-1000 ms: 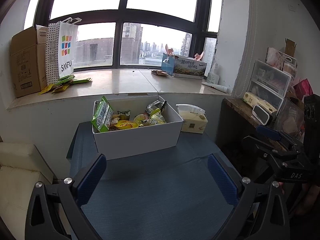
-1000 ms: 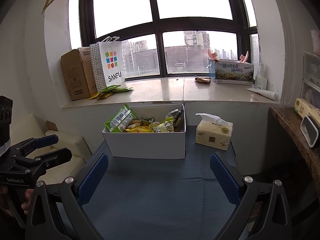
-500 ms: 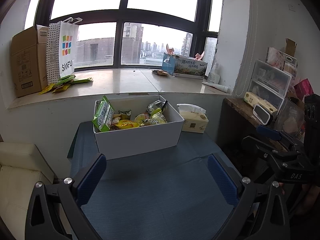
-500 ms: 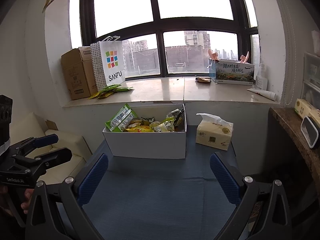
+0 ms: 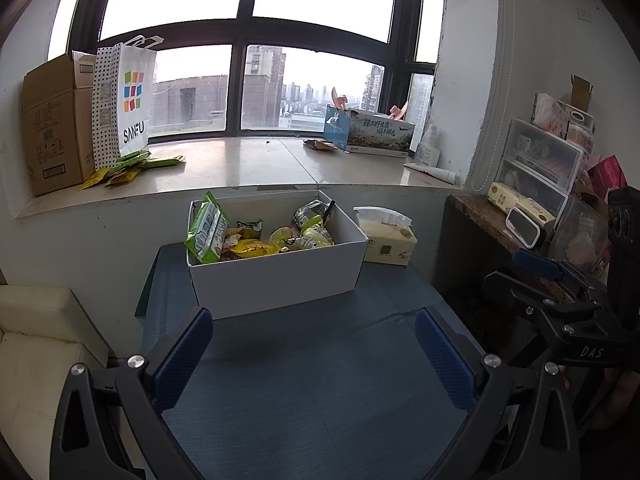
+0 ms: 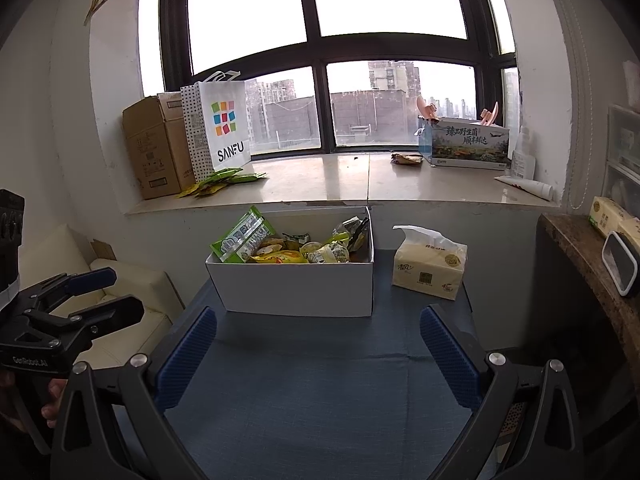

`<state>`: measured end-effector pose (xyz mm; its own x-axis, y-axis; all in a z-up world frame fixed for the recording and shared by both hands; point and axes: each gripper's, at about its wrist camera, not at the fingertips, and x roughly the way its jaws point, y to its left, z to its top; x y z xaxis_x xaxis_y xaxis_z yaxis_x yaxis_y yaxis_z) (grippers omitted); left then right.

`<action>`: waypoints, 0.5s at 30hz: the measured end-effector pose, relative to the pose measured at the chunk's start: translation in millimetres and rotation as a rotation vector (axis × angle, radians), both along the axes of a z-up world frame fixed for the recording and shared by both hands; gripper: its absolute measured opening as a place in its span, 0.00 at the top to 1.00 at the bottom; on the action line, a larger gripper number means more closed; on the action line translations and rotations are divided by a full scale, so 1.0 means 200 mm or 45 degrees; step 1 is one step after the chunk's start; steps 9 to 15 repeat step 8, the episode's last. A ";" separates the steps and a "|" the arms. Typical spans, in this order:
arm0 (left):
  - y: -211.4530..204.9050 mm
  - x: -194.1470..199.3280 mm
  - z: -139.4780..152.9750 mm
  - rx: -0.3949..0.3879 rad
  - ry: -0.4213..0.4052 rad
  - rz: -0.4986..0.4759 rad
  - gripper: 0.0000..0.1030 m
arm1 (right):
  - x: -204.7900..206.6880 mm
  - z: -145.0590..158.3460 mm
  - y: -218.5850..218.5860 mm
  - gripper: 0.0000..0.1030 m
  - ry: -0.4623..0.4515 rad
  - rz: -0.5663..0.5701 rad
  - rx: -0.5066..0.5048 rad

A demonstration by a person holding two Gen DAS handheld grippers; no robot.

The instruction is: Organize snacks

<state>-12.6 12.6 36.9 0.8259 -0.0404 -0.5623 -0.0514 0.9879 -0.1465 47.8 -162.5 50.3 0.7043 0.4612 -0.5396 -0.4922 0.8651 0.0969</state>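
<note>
A white cardboard box (image 5: 280, 276) (image 6: 296, 286) full of snack packets stands at the back of a blue-covered table (image 5: 304, 392) (image 6: 320, 392). A tall green packet (image 5: 206, 230) (image 6: 240, 240) leans at its left end, with yellow and green packets (image 5: 256, 247) beside it. My left gripper (image 5: 312, 328) is open and empty, held above the table in front of the box. My right gripper (image 6: 318, 326) is open and empty, likewise short of the box. Each gripper also shows from the side in the other's view: the right one (image 5: 556, 292) and the left one (image 6: 80, 300).
A tissue pack (image 5: 386, 240) (image 6: 430, 266) lies right of the box. The windowsill behind holds a brown carton (image 6: 154, 148), a SANFU bag (image 6: 218, 130), green sachets (image 6: 222, 180) and a printed box (image 6: 466, 144). A cream seat (image 5: 40, 344) is left; a shelf with drawers (image 5: 536, 168) right.
Nothing has visibly moved; both grippers hold the same place, open, with only a very slight shift of view.
</note>
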 end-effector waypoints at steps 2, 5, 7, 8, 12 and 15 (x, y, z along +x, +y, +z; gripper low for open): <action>-0.01 0.00 0.00 0.004 0.001 -0.001 0.00 | 0.00 0.00 0.00 0.00 0.000 0.001 0.001; -0.01 0.00 0.00 0.005 -0.004 -0.008 0.00 | 0.00 0.00 0.00 0.00 0.000 0.000 0.000; -0.01 0.00 0.00 0.007 -0.004 -0.005 0.00 | 0.00 0.00 0.00 0.00 0.001 -0.001 0.000; -0.01 0.00 0.00 0.008 -0.001 -0.006 0.00 | 0.00 0.00 0.00 0.00 0.002 -0.001 -0.001; -0.01 0.00 0.00 0.008 -0.001 -0.006 0.00 | 0.00 0.00 0.00 0.00 0.002 -0.001 -0.001; -0.01 0.00 0.00 0.008 -0.001 -0.006 0.00 | 0.00 0.00 0.00 0.00 0.002 -0.001 -0.001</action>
